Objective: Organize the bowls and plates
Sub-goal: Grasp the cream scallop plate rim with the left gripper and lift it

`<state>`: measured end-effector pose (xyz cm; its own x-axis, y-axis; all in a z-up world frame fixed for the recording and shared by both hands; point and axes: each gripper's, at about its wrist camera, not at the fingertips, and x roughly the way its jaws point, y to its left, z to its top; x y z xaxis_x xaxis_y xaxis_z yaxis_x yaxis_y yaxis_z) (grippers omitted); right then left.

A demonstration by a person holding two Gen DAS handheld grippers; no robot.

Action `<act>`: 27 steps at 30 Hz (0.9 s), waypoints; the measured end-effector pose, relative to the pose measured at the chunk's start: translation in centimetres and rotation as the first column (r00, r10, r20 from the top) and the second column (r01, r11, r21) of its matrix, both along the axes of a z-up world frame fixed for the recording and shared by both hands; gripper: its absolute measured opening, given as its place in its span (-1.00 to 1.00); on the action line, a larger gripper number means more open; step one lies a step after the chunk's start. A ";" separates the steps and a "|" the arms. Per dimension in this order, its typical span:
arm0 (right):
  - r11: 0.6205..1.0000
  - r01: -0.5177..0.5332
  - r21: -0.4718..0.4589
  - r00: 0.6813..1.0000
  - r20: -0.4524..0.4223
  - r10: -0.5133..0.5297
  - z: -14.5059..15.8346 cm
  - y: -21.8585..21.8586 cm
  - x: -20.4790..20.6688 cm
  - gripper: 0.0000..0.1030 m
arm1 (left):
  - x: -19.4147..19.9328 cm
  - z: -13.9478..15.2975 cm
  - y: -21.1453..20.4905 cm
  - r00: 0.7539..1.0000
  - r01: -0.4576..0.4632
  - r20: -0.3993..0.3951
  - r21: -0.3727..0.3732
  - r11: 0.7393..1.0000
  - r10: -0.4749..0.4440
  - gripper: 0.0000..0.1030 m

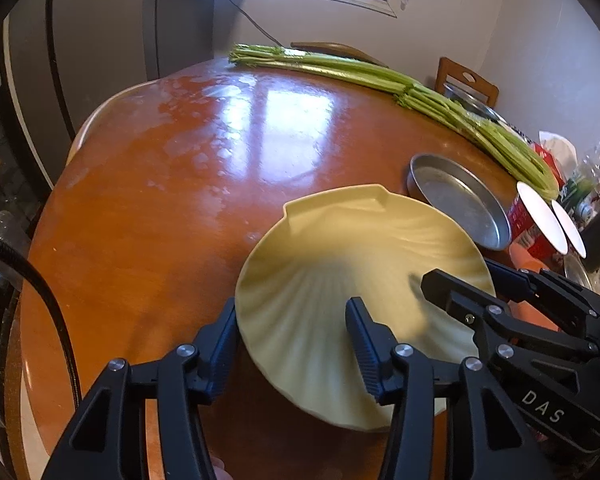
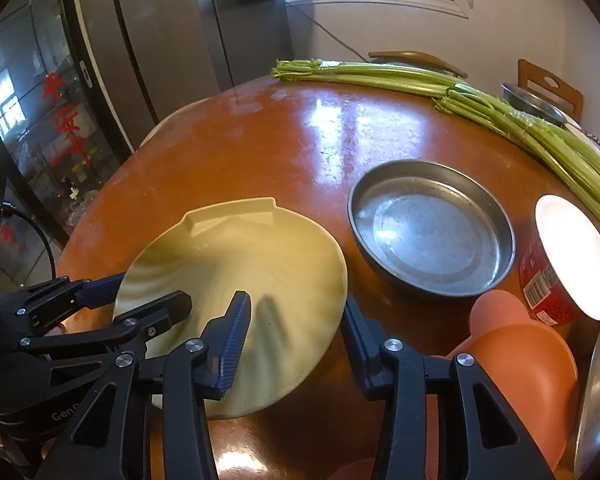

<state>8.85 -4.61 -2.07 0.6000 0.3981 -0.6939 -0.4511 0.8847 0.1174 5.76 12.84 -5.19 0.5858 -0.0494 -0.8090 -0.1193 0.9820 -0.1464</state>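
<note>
Toward the left of the table, near its front edge, a yellow shell-shaped plate is seen. The left gripper is spread wide across the plate's near left rim, one finger outside it and one over the dish; whether the rim is touched cannot be told. The right gripper is likewise parted around the right rim, nothing being clamped.

Just right of the plate, a steel pan is set, apart from it. Farther right, at the table's right edge, red paper bowls and an orange bowl are crowded together; celery is laid along the far edge.

No stack is seen yet; sorting is judged barely begun, with every dish left to be gathered.
</note>
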 end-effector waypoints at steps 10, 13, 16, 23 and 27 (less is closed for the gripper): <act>0.997 -0.083 0.004 0.995 0.058 0.082 2.4 3.4 2.0 -0.07 | 0.9 1.3 3.0 0.996 -0.080 0.039 0.006 0.997 0.080 0.01; 0.996 -0.091 0.016 0.995 0.035 0.091 2.1 3.9 3.2 -0.08 | 1.4 0.8 3.5 0.996 -0.089 0.026 0.006 0.996 0.088 0.00; 0.997 -0.083 0.000 0.996 0.015 0.083 1.4 4.2 3.9 -0.07 | 1.8 0.0 3.4 0.997 -0.080 0.008 0.009 0.997 0.080 0.01; 0.998 -0.069 -0.001 0.997 -0.028 0.069 0.1 4.2 4.9 -0.07 | 2.5 -0.7 3.0 0.997 -0.080 -0.002 0.022 0.997 0.080 0.01; 0.998 -0.063 -0.003 0.997 -0.038 0.063 -0.1 4.2 5.0 -0.07 | 2.6 -0.8 2.9 0.997 -0.078 -0.001 0.032 0.996 0.078 0.01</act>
<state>13.85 -0.38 -2.22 0.5472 0.4313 -0.7173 -0.5013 0.8552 0.1318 8.32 15.70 -6.01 0.5851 0.0223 -0.8107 -0.1962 0.9738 -0.1147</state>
